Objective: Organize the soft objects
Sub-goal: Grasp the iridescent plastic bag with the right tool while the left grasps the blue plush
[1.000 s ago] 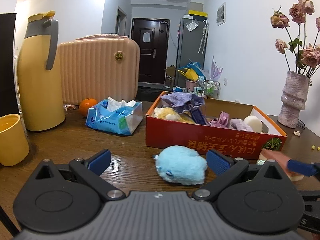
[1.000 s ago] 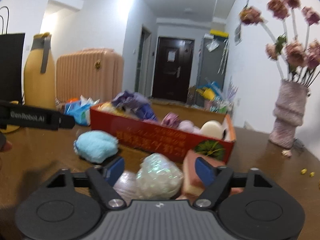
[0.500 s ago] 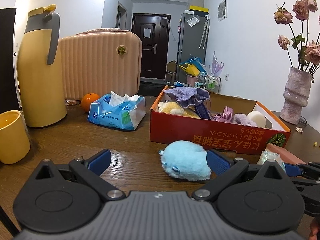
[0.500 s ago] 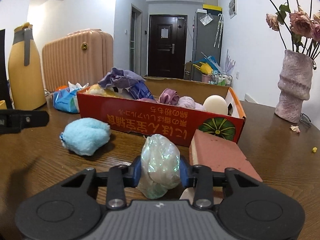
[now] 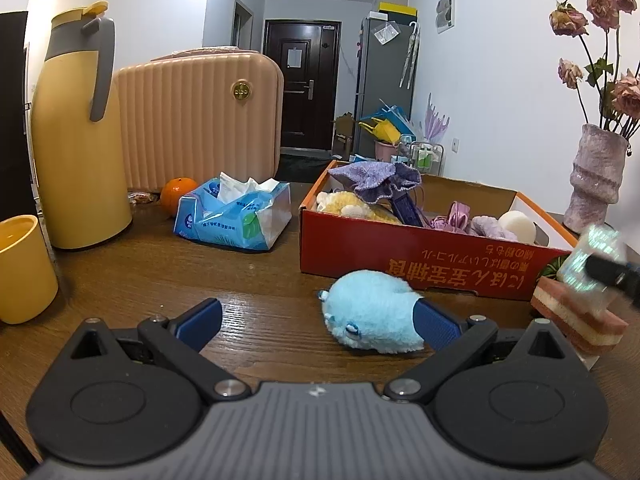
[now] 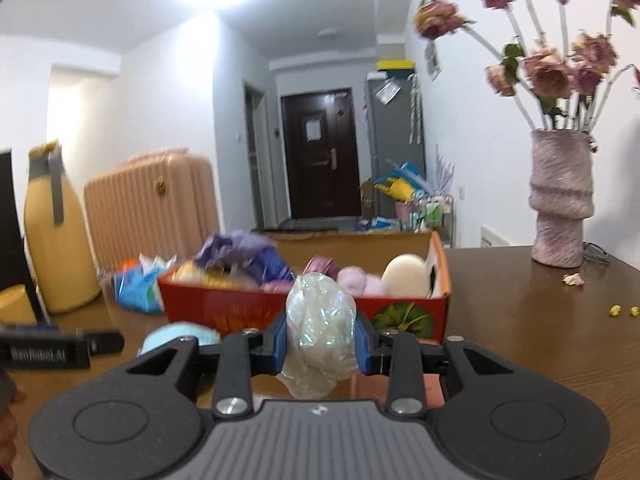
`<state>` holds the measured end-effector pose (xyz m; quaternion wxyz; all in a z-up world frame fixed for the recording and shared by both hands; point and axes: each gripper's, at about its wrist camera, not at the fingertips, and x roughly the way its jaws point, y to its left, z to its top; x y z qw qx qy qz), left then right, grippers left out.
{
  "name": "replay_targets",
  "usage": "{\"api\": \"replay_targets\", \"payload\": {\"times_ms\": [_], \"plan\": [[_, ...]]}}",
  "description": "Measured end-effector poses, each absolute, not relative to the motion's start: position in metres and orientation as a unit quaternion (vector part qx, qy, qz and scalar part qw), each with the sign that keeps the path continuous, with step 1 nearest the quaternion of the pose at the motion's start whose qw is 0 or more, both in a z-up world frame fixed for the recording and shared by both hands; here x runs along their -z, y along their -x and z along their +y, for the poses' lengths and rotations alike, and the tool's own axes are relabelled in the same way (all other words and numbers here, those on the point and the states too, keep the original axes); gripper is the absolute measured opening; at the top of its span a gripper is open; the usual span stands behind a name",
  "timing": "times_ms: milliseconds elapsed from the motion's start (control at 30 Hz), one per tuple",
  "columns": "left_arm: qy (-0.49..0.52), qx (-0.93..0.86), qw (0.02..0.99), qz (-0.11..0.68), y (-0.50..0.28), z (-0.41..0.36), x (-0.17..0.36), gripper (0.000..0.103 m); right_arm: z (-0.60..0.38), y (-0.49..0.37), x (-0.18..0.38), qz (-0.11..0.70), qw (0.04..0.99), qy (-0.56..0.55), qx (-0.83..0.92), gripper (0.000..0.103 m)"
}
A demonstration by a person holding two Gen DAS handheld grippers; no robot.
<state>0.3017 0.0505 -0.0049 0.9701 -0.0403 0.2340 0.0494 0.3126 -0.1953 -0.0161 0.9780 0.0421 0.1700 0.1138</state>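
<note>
Between the blue pads of the right gripper (image 6: 321, 340) sits the iridescent crinkly ball (image 6: 321, 320) — jaws closing, pinching it. At twelve o'clock, just beyond, lies the red cardboard box (image 6: 400, 312). Left gripper (image 5: 318, 320) is spread, blue plush (image 5: 372, 310) unheld.

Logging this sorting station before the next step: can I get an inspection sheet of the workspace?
Surface: brown wooden table.
Job's things: red box holding soft toys; blue plush and layered sponge on the table; iridescent bag.
Clutter: yellow jug, cup, tissue pack, orange, vase.
Grippers: right gripper closing on the bag; left gripper open.
Cables: nothing seen.
Surroundings: suitcase, dark door.
</note>
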Motion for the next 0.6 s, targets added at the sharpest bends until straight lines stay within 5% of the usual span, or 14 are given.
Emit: {"api": "replay_targets", "payload": {"times_ms": [600], "plan": [[0.012,-0.06,0.966,0.25,-0.331,0.036,0.019,0.103,-0.262,-0.323,0.008,0.142,0.982,-0.112,-0.052,0.032]]}}
